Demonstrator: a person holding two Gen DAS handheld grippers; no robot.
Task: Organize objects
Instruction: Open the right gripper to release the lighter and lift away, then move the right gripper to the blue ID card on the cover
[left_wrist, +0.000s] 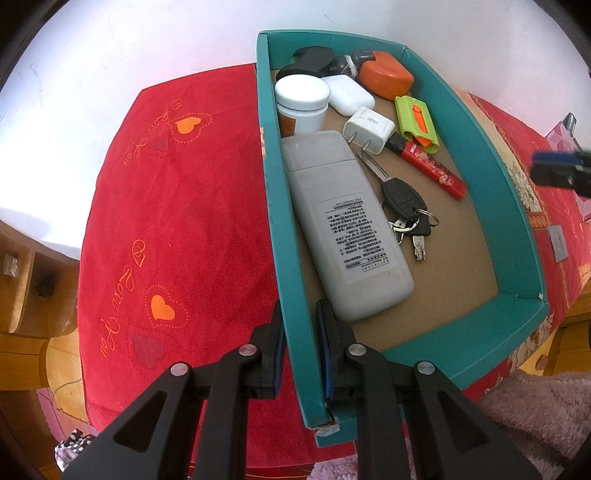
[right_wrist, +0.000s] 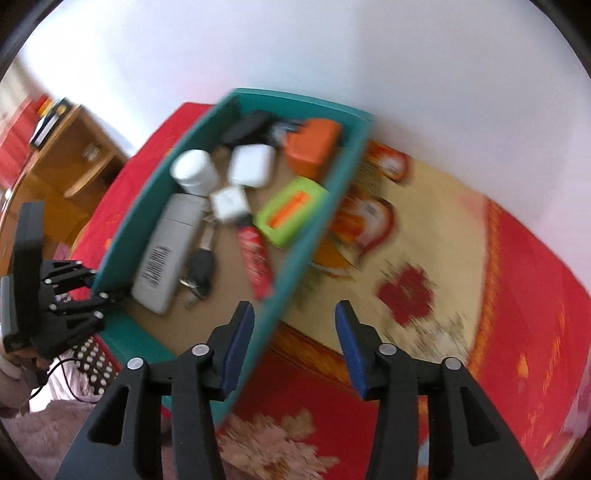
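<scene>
A teal open box (left_wrist: 480, 147) stands on a red cloth. It holds a white remote (left_wrist: 347, 229), a bunch of keys (left_wrist: 402, 206), a red lighter (left_wrist: 432, 166), a white charger (left_wrist: 369, 129), a green and orange cutter (left_wrist: 417, 122), a white earbud case (left_wrist: 351, 94), a white jar (left_wrist: 301, 99), an orange case (left_wrist: 386, 75) and a black item (left_wrist: 310, 61). My left gripper (left_wrist: 301, 332) is shut on the box's left wall near its front corner. My right gripper (right_wrist: 293, 332) hangs open and empty above the box's (right_wrist: 155, 206) right wall; the view is blurred.
A red cloth with orange hearts (left_wrist: 177, 221) lies left of the box. A red and cream flowered cloth (right_wrist: 424, 258) lies to its right. Wooden furniture (left_wrist: 22, 288) stands at the far left, a pink fluffy fabric (left_wrist: 535, 413) lies in front, and a white wall is behind.
</scene>
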